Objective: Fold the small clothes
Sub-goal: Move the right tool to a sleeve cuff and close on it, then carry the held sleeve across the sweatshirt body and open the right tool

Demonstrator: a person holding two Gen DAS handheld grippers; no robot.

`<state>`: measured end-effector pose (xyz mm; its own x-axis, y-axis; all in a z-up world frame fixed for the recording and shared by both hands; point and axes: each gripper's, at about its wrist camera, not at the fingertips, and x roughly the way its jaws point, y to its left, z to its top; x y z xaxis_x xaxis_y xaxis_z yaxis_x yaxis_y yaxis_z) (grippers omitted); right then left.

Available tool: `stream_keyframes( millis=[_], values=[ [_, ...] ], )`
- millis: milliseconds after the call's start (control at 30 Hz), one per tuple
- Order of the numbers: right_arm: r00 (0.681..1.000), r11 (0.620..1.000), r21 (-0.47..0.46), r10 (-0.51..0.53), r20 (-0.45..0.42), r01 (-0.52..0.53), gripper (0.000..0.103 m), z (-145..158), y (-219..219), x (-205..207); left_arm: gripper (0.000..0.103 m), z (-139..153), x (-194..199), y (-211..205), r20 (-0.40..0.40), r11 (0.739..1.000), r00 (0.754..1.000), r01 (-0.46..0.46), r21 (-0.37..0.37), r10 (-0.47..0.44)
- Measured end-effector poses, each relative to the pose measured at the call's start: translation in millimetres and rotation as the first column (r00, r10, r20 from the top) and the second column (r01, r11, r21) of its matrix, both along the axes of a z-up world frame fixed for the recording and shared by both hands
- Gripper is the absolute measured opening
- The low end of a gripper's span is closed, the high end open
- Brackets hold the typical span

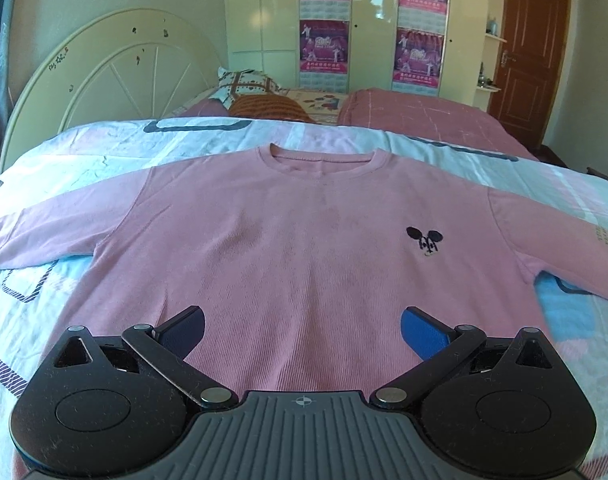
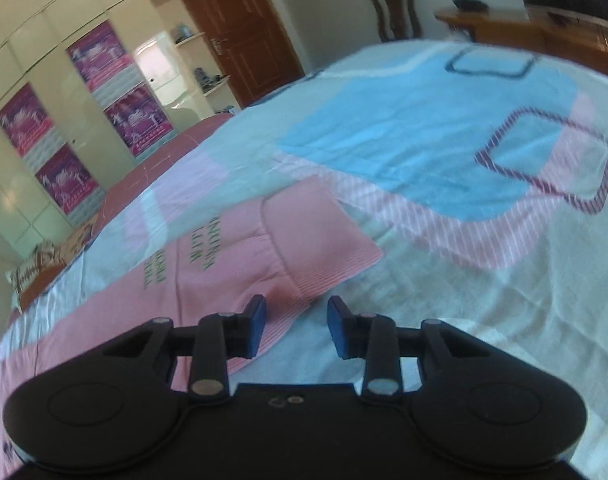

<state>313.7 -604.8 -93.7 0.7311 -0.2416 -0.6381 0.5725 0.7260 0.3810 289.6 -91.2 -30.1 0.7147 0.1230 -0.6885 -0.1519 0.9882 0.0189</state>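
A pink long-sleeved shirt (image 1: 296, 240) with a small black mouse emblem (image 1: 425, 240) lies flat, front up, on the bed, sleeves spread to both sides. My left gripper (image 1: 302, 326) is open wide just above the shirt's lower hem, holding nothing. In the right wrist view the shirt's right sleeve (image 2: 232, 248) with green lettering ends in a ribbed cuff (image 2: 323, 232). My right gripper (image 2: 296, 330) is open, its fingers set on either side of the sleeve's near edge by the cuff, empty.
The shirt rests on a light blue, pink and white patterned bedsheet (image 2: 443, 140). A white headboard (image 1: 104, 76), pillows (image 1: 256, 88) and a maroon quilt (image 1: 415, 112) are beyond it. Wardrobes with posters (image 1: 323, 24), a brown door (image 1: 531, 48) and a chair (image 2: 395, 8) stand further off.
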Motion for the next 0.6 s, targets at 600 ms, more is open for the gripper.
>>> stream_keyframes(
  millis=[600],
  values=[
    [0.978, 0.946, -0.248, 0.2, -0.053, -0.207, 0.009, 32.1, 73.8, 63.2, 0.103, -2.1, 75.5, 88.4, 0.048, 0.999, 0.999, -0.014, 0.032, 0.013]
  ],
)
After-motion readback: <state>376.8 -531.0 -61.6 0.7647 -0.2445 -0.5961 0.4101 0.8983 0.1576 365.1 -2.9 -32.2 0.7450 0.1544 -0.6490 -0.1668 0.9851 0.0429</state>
